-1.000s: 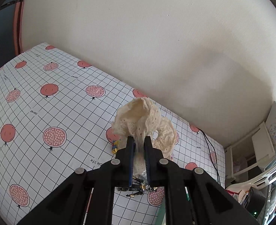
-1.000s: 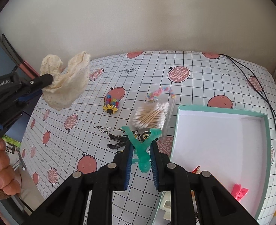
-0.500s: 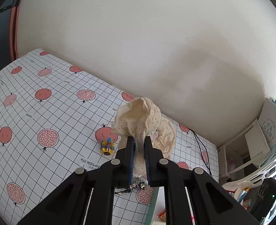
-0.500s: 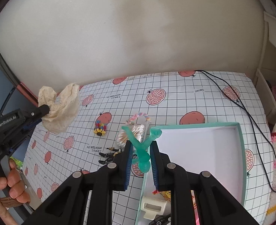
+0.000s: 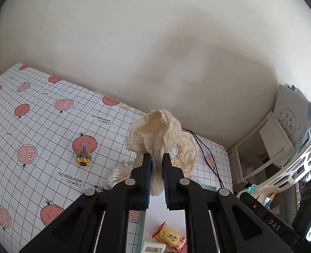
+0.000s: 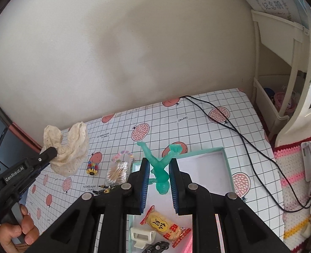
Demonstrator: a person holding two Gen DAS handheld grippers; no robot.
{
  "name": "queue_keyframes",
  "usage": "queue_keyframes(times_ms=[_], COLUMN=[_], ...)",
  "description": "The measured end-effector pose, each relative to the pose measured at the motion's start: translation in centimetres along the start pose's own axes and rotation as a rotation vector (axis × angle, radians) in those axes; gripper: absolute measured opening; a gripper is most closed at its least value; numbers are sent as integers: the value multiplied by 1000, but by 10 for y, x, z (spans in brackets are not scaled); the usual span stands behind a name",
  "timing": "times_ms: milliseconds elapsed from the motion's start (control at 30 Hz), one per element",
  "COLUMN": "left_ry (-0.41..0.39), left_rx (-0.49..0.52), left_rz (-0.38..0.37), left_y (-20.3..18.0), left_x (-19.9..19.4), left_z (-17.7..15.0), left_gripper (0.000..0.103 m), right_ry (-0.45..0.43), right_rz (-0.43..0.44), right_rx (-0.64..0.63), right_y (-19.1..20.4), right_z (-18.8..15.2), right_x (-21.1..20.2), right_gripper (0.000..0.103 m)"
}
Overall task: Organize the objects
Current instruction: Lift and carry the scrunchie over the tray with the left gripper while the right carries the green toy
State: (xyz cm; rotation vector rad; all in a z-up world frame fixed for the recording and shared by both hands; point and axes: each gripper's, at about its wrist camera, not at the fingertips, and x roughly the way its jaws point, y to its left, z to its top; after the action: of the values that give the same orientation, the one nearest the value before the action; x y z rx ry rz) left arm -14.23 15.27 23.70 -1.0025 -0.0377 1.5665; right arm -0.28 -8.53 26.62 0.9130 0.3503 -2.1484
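Note:
My left gripper (image 5: pixel 156 158) is shut on a cream lace scrunchie (image 5: pixel 161 132), held up in the air over the table; the right wrist view shows that scrunchie (image 6: pixel 68 151) at the left, in the left gripper (image 6: pixel 52 151). My right gripper (image 6: pixel 158 164) is shut on a translucent green toy figure (image 6: pixel 158 166), head down, above the near left part of the teal-rimmed white box (image 6: pixel 227 162). In the box lie a yellow snack packet (image 6: pixel 163 224), a white clip (image 6: pixel 142 237) and a small toy car (image 6: pixel 156 246).
On the pomegranate-print tablecloth (image 6: pixel 197 122) lie a tub of cotton swabs (image 6: pixel 117 172), a pastel bead bracelet (image 6: pixel 122 155), a yellow flower hair clip (image 6: pixel 92 167) and small dark clips (image 6: pixel 104 187). A black cable (image 6: pixel 239 135) runs across the right side. White shelves (image 6: pixel 282 63) stand right.
Both grippers have risen and moved right, toward the box. The green figure is now over the box, and the scrunchie hangs nearer the box's left side.

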Motion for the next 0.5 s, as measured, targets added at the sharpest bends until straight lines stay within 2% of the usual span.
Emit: queue_keyframes(times_ms=[300, 400, 500], left_ry=[65, 107, 174], left_rx=[64, 74, 66], left_rz=[-54, -61, -51], left_y=[-39, -45, -43], left_x=[23, 40, 63], left_z=[-20, -30, -42], left_gripper=[11, 11, 11], right_ry=[-14, 8, 79], right_rz=[-122, -128, -138], right_rx=[18, 16, 36], right_y=[-32, -37, -44], right_z=[5, 2, -6], right_x=[-4, 6, 29], right_gripper=[20, 20, 20])
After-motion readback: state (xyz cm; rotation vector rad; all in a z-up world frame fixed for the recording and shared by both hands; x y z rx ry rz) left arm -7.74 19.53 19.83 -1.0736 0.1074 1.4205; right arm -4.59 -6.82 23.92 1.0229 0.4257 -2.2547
